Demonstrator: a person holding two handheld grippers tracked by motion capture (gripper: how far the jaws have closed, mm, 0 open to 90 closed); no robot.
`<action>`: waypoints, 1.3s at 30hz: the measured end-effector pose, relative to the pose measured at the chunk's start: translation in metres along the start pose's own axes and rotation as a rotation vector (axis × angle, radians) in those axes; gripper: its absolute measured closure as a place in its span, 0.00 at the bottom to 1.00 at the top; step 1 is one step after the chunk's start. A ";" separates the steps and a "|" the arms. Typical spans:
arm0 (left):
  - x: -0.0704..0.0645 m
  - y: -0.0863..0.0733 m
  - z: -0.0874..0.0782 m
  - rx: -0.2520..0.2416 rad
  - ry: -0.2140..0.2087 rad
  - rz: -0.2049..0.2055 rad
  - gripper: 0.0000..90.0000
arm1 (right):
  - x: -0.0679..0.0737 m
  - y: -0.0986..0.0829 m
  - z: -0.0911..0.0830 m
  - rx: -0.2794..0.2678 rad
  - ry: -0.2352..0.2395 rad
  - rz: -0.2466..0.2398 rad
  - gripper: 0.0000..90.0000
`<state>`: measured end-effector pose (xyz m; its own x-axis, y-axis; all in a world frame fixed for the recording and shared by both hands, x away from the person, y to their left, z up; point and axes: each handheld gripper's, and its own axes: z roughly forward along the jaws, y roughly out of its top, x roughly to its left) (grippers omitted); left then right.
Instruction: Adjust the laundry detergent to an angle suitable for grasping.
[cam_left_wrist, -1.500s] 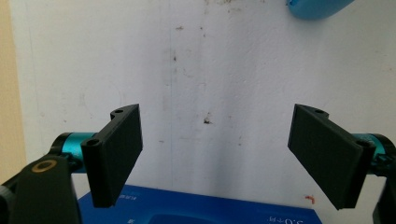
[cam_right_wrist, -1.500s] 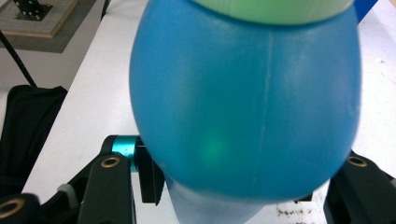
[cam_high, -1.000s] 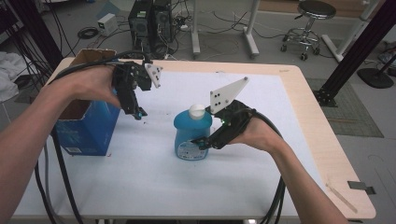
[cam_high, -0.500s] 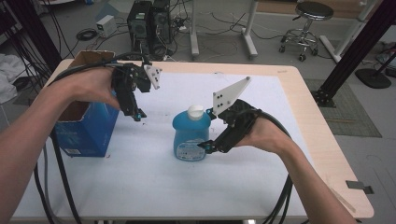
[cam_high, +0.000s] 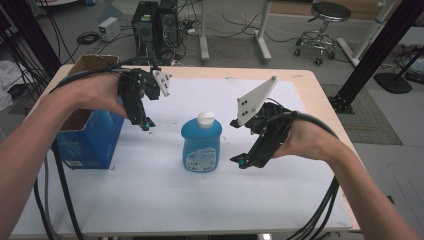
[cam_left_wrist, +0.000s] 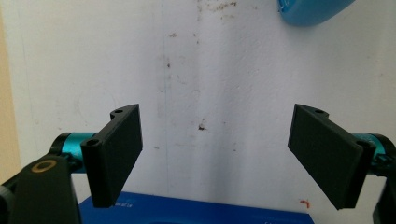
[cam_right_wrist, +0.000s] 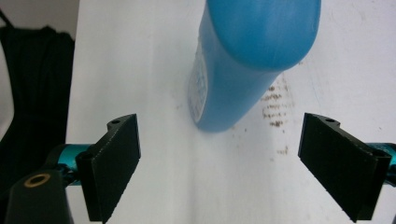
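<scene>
A blue bottle (cam_high: 201, 142) with a white cap stands upright in the middle of the white table (cam_high: 150, 200). My right gripper (cam_high: 238, 143) hangs open just right of it, a small gap away and touching nothing. In the right gripper view the bottle (cam_right_wrist: 247, 60) lies ahead of the spread jaws of that gripper (cam_right_wrist: 219, 168). My left gripper (cam_high: 144, 123) points down over the table, between the bottle and a blue box (cam_high: 90, 140). The left gripper (cam_left_wrist: 217, 158) stands open and empty, with the bottle's edge (cam_left_wrist: 313, 9) far ahead.
The blue box has an open cardboard top and stands at the table's left edge; its near rim (cam_left_wrist: 187, 210) sits under my left jaws. Computer towers (cam_high: 155, 22) and a stool (cam_high: 327, 15) stand on the floor beyond the table.
My right gripper, earlier close around the bottle, has opened and drawn back to the right. The bottle stays upright. The left gripper has barely moved.
</scene>
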<state>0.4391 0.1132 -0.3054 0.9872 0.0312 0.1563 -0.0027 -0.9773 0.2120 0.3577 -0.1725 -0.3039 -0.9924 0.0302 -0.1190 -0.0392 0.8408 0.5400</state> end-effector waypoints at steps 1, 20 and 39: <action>0.000 0.000 0.000 0.000 -0.001 -0.001 0.20 | 0.002 0.006 -0.012 0.039 -0.005 -0.019 0.14; -0.001 0.003 0.003 0.017 -0.023 -0.014 0.20 | 0.013 0.067 -0.112 0.303 0.024 -0.111 0.14; -0.001 0.003 0.002 0.020 -0.031 -0.018 0.20 | 0.010 0.090 -0.163 0.307 -0.032 -0.102 0.14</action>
<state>0.4380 0.1099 -0.3067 0.9916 0.0427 0.1223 0.0182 -0.9806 0.1950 0.3254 -0.1851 -0.1208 -0.9809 -0.0498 -0.1880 -0.0965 0.9639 0.2481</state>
